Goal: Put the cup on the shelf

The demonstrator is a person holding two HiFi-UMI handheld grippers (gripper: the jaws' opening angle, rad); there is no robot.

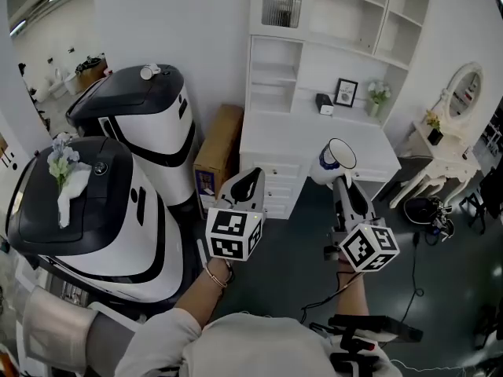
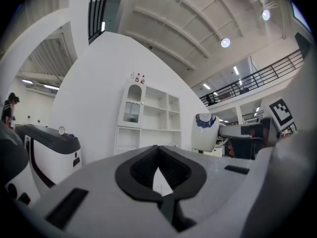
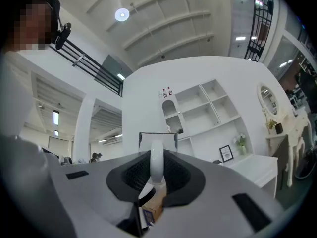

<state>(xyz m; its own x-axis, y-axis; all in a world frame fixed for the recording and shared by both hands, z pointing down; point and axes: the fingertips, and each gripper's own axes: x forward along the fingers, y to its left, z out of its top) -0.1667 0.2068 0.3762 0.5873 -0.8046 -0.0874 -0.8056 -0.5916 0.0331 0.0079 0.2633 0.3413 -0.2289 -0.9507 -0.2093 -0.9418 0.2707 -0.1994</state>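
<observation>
Your right gripper [image 1: 343,185]: jaws clamp cup [image 1: 336,160] handle | left gripper [image 1: 250,181]: jaws closed, empty | risk: handle-only grip lets cup pivot, strike shelf [image 1: 343,22] at 12 o'clock

Dark floor [image 1: 295,250] at lower centre of the head view lay open up to the drawer fronts. The counter [image 1: 299,140] showed bare surface across its left and middle. A small dark box [image 1: 324,103], a picture frame [image 1: 346,93] and a flower pot [image 1: 378,94] stood along its back right. The shelf unit [image 1: 330,22] above had open compartments, but a glass door [image 1: 282,3] closed the top-left one. A cardboard box [image 1: 218,151] and two white machines [image 1: 157,124] blocked the left, and a vanity table [image 1: 440,151] blocked the right.
</observation>
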